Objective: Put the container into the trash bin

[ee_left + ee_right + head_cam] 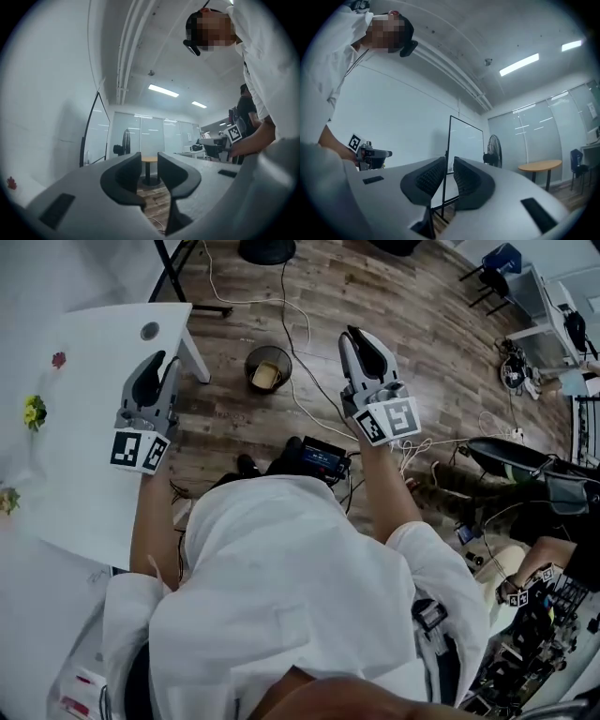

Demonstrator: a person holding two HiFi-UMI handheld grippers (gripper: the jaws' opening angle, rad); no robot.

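The wooden floor (422, 324) fills most of the head view, and the trash bin (249, 360) stands on it, round, dark and open-topped. The white tabletop (84, 446) is found to the left of the trash bin, with one white leg (195, 356) planted just beside the bin. The person in a white garment (281, 568) is seen below the trash bin in the head view, with both forearms held out towards it.

The left claw (161, 362) is held over the tabletop edge, left of the trash bin and apart from it. Its jaws are recorded as a little way apart in the left gripper view, with nothing gripped; only floor and a distant round table (149, 161) are seen through the gap. The right claw (361, 337) is held right of the trash bin, over the floor. Its jaws are recorded as only narrowly apart, the ribbed pads not meeting, and nothing is held between them.

A white cable (302, 326) is laid on the floor, passing close by the right side of the trash bin. The container (266, 377), pale yellow, is found inside the trash bin. A small yellow flower (35, 412) is noted on the tabletop, well to the left of the trash bin.
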